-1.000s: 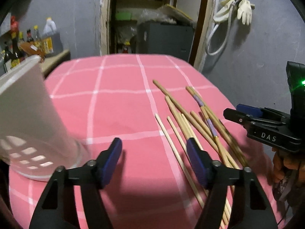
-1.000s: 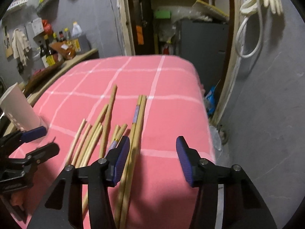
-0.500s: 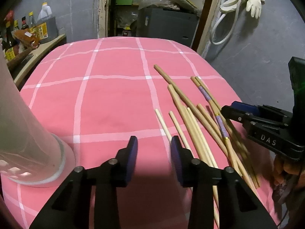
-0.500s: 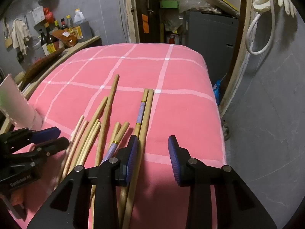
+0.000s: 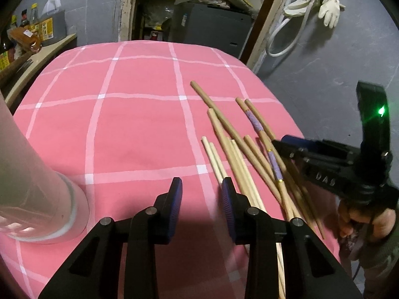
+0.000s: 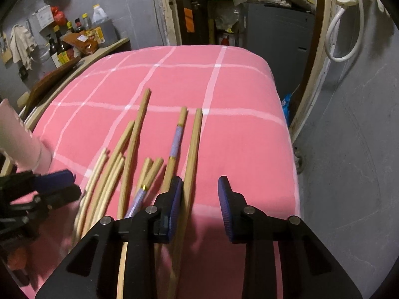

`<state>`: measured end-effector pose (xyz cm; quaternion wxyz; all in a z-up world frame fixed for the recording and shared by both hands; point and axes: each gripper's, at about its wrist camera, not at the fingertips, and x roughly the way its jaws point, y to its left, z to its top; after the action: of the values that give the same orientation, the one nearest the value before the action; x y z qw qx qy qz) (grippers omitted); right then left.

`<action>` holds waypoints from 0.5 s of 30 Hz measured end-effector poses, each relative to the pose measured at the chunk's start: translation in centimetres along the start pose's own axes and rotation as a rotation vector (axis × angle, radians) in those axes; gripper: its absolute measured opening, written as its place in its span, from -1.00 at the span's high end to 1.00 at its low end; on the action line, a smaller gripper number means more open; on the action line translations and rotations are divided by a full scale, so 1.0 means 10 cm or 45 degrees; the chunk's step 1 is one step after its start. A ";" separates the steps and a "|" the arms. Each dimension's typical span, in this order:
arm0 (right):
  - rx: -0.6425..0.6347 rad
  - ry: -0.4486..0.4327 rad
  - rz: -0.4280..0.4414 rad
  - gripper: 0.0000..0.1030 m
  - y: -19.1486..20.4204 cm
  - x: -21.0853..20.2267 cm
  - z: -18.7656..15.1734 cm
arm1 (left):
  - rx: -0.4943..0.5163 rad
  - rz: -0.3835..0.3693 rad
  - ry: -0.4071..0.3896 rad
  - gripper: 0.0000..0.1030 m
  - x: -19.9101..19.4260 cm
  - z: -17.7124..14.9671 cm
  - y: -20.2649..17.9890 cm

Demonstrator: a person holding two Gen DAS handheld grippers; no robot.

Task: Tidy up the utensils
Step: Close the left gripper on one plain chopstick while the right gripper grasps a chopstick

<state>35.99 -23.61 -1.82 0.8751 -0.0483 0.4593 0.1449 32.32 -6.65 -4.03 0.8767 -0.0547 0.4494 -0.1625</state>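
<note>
- Pink cloth with white grid lines (image 5: 139, 129) covers the table; used as landmark.
- Scattered wooden chopsticks (image 5: 239, 149), two with purple wrapped bands, lie loose on the cloth's right half, fanned, some overlapping.
- White perforated plastic utensil holder (image 5: 32, 189) stands at the cloth's near-left edge; contents not visible.
- Left gripper (image 5: 202, 199): released, nothing between pads, just left of the nearest chopsticks.
- Right gripper (image 6: 198, 199): released, grasping nothing; one chopstick runs just inside its left pad, over the cloth's right side.
</note>
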 end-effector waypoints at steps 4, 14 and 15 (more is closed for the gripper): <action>0.002 0.000 0.012 0.50 -0.02 -0.03 -0.05 | 0.042 -0.001 0.019 0.45 0.05 -0.01 -0.05; 0.033 -0.005 0.023 0.74 -0.07 -0.06 -0.09 | 0.055 0.062 0.031 0.47 0.12 -0.04 -0.11; 0.031 0.001 0.021 0.74 -0.06 -0.05 -0.08 | 0.055 0.064 0.035 0.47 0.12 -0.03 -0.11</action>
<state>35.30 -24.45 -1.88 0.8741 -0.0339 0.4619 0.1463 32.46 -8.11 -4.85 0.8752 -0.0223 0.4592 -0.1506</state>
